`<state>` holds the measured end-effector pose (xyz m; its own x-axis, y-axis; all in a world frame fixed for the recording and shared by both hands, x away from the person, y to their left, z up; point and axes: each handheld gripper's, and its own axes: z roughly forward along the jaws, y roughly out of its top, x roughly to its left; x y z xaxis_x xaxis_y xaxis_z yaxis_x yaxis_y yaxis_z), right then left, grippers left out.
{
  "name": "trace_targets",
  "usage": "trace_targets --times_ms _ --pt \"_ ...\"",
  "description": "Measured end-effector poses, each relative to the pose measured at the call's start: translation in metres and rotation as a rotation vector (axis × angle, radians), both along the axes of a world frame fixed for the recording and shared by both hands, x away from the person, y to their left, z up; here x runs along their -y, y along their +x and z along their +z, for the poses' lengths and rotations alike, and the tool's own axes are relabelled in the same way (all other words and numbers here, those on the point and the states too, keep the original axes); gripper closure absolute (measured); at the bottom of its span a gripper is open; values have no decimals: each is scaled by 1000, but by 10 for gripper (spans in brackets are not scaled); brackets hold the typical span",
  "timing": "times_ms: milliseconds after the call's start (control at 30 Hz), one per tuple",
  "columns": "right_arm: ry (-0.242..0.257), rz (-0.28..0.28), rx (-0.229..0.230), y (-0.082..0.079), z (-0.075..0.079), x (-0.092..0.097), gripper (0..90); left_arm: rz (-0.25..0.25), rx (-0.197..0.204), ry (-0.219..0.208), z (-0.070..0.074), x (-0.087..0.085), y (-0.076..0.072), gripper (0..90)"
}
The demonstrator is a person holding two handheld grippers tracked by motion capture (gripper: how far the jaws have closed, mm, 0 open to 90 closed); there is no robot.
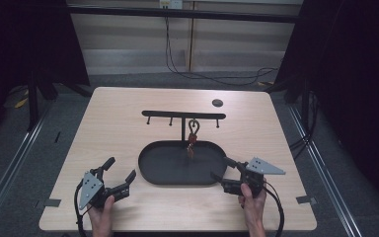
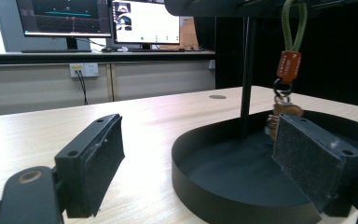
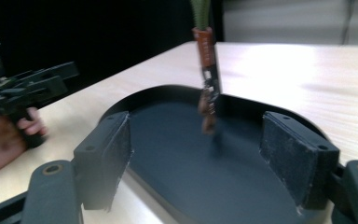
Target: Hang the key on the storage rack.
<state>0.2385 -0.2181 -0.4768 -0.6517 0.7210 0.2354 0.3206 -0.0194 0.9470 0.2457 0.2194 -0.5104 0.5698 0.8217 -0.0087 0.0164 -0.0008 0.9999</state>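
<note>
My 2 tongs, left point(image 1: 120, 176) and right point(image 1: 222, 168), sit spread at the tray's point(image 1: 150, 170) near corners. The keyring point(image 1: 192, 137) hangs from the rack point(image 1: 183, 115); the left gripper view adds monitors point(image 2: 103, 17).

I see a pale wood-grain tabletop point(image 1: 128, 113), smooth with a soft sheen. The oval tray point(image 2: 191, 186) and the rack point(image 1: 183, 115) look like matt black metal. The keychain point(image 2: 289, 65) has a woven green cord loop and an orange leather-like tab. My jaws carry rough, dark, gritty pads.
</note>
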Motion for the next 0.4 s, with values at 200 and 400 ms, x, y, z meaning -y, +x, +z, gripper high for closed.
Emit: trace_targets --times_ms 200,400 --pt "2 -153 137 -14 -21 0 235 2 -1 -5 0 0 0 160" --pt "-12 -149 139 -15 -31 -2 218 -1 -1 -2 0 0 0 160"
